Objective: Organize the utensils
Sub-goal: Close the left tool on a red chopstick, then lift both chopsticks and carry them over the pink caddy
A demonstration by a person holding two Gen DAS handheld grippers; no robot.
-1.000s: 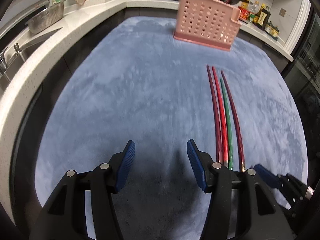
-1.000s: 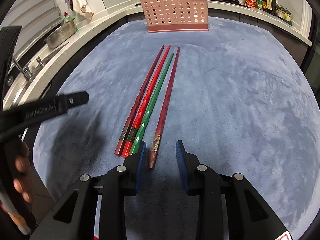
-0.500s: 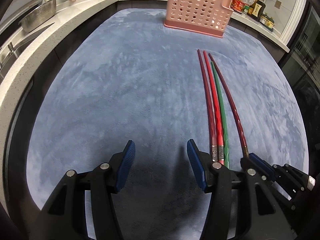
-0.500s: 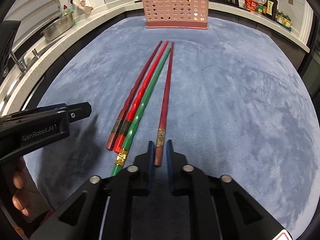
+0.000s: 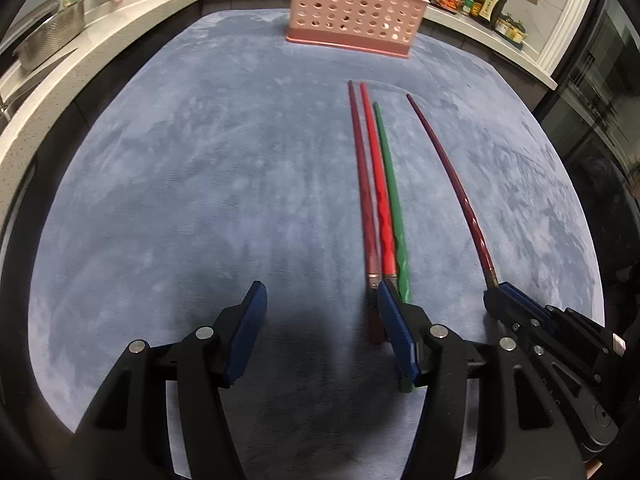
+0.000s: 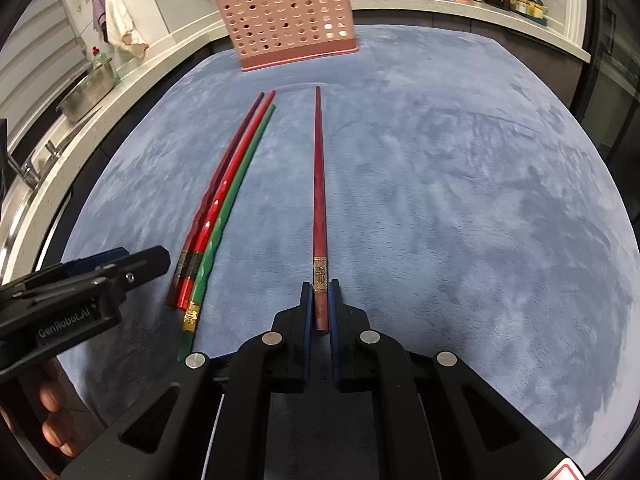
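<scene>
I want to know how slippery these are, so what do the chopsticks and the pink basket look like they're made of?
Chopsticks: probably lacquered wood or resin; glossy, faceted, with a gold band near the handle end.
Pink basket: moulded plastic, matte, with regular round holes.

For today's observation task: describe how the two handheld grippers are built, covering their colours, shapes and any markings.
Both the left gripper and the right gripper have matte black angular frames with cut-out openings and round silver pivot pins. Their fingers carry ribbed blue pads. White "GenRobot.AI" lettering is printed on the left gripper's side. No cables or sleeves are visible.
</scene>
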